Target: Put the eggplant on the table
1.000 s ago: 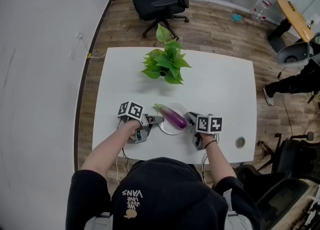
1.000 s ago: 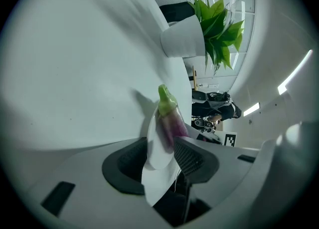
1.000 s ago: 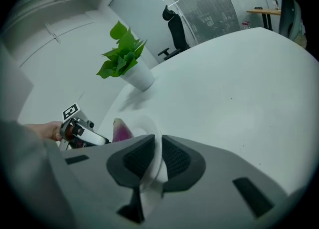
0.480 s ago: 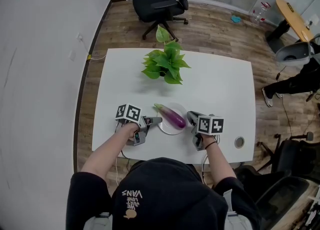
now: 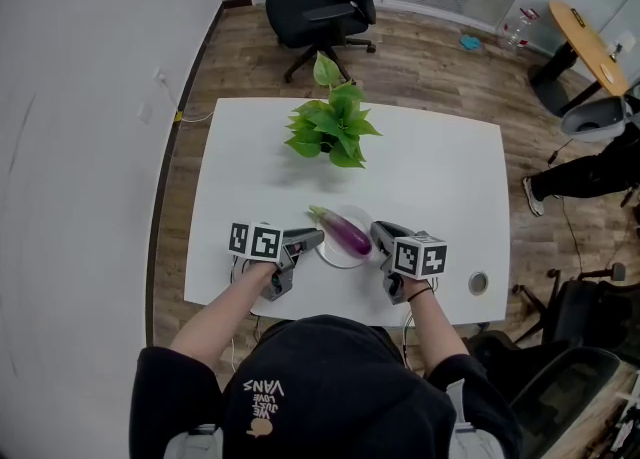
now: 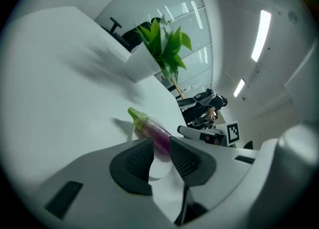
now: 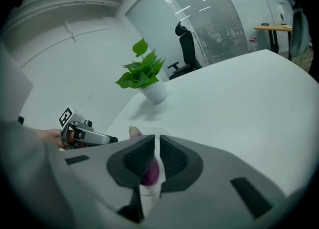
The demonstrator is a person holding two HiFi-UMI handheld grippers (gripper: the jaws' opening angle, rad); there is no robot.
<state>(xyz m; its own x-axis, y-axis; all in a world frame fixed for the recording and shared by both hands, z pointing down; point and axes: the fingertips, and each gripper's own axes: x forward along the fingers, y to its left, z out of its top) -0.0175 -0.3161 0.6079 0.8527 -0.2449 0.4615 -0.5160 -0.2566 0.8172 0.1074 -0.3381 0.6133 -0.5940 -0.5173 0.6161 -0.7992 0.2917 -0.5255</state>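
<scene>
One eggplant (image 5: pixel 341 232), long, smooth and shiny purple with a green stem end, lies on one round white plate (image 5: pixel 335 256). The plate sits near the lower edge of the flat white table (image 5: pixel 440 177). There are two grey grippers. The left gripper (image 5: pixel 316 238), just left of the plate, has just been closing, but its jaws are apart and grasp nothing. The right gripper (image 5: pixel 376 231), by the eggplant's right end, shows only a thin gap and holds nothing. One leafy green plant (image 5: pixel 333 127) stands higher up.
</scene>
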